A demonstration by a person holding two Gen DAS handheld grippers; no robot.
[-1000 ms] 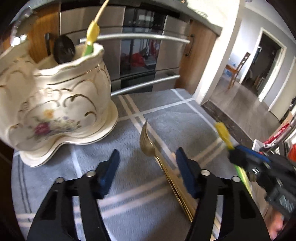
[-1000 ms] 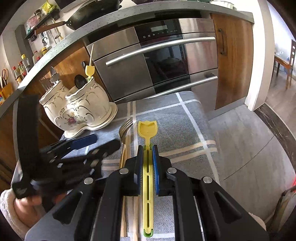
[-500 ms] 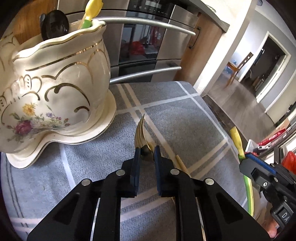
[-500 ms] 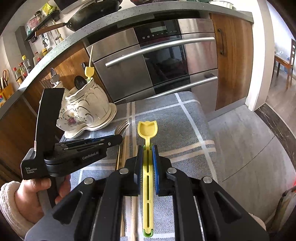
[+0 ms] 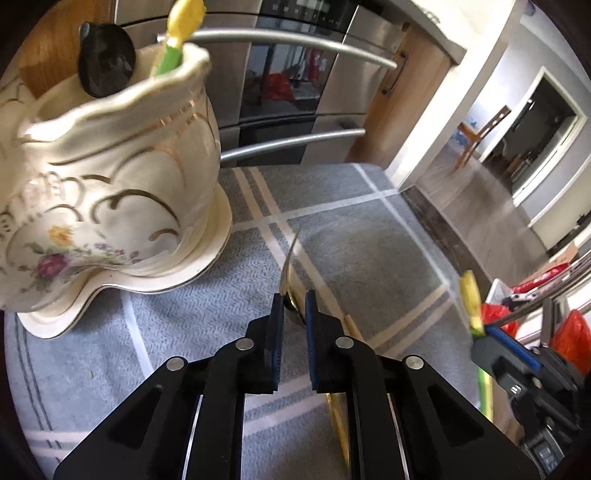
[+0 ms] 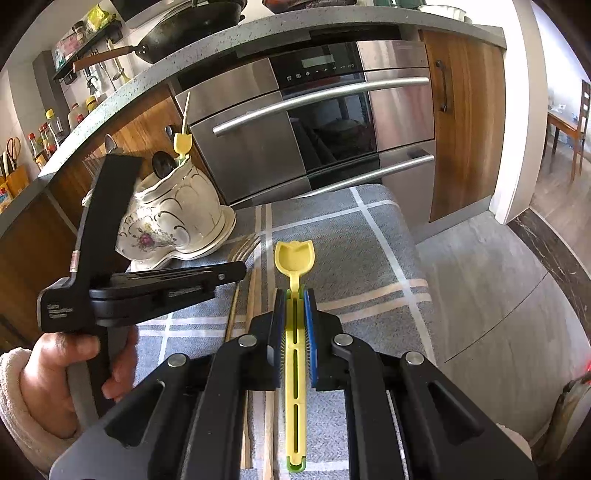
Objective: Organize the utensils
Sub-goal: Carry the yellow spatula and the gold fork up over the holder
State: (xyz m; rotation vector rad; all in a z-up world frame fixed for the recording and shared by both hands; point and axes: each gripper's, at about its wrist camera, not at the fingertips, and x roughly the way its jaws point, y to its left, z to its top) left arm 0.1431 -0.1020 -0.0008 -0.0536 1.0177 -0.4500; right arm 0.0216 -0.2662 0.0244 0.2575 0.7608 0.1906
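Note:
My left gripper [image 5: 293, 301] is shut on a gold fork [image 5: 287, 271], tines pointing up and forward, lifted a little off the grey checked cloth [image 5: 351, 236]. My right gripper [image 6: 294, 299] is shut on a yellow tulip-shaped spoon [image 6: 294, 258], held level above the cloth. The cream flowered utensil holder [image 5: 110, 177] stands at the left on its saucer, with a black spoon [image 5: 105, 61] and a yellow-green utensil [image 5: 177, 33] inside. In the right wrist view the holder [image 6: 177, 210] is left of centre and the fork's tines [image 6: 243, 249] stick out past the left gripper [image 6: 236, 273].
Wooden chopsticks [image 6: 253, 306] lie on the cloth beside the fork. A steel oven front with bar handles [image 6: 321, 99] stands just behind the table. The table's right edge drops to a grey floor [image 6: 480, 280]. Red bags [image 5: 569, 332] sit at the far right.
My left gripper closed on the gold fork and has raised its head off the cloth, nearer the holder. My right gripper stays put with the yellow spoon.

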